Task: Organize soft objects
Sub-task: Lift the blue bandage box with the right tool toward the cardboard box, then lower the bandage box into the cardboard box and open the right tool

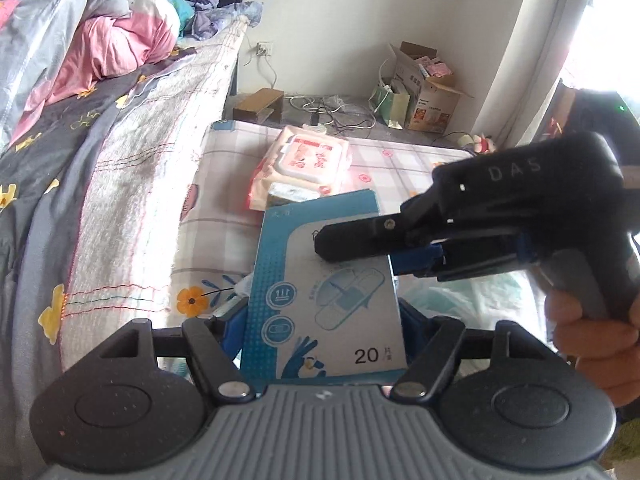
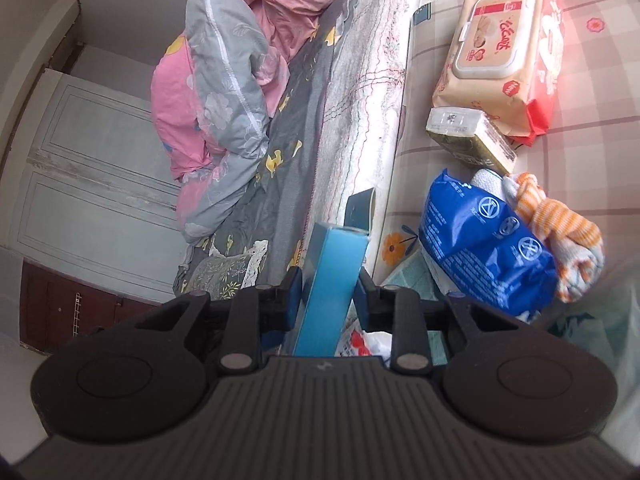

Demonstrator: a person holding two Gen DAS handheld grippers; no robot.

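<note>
Low table [image 1: 404, 168] covered by a pink-and-white plaid cloth is sitting just beside the bed [image 1: 132, 152]. Wet-wipes pack [image 2: 504, 52] is lying flat on it toward the far end, a small olive-and-cream box [image 2: 472, 136] touching its near edge. Nearer, a blue plastic packet [image 2: 484, 244] is lying beside a bunched orange-striped cloth [image 2: 560, 240], the two touching; a white roll [image 2: 486, 178] is peeking out behind them. Bed is carrying a dark grey sheet with yellow flowers [image 2: 280, 168] and a crumpled pink-and-grey duvet [image 2: 224, 92] piled on top.
</note>
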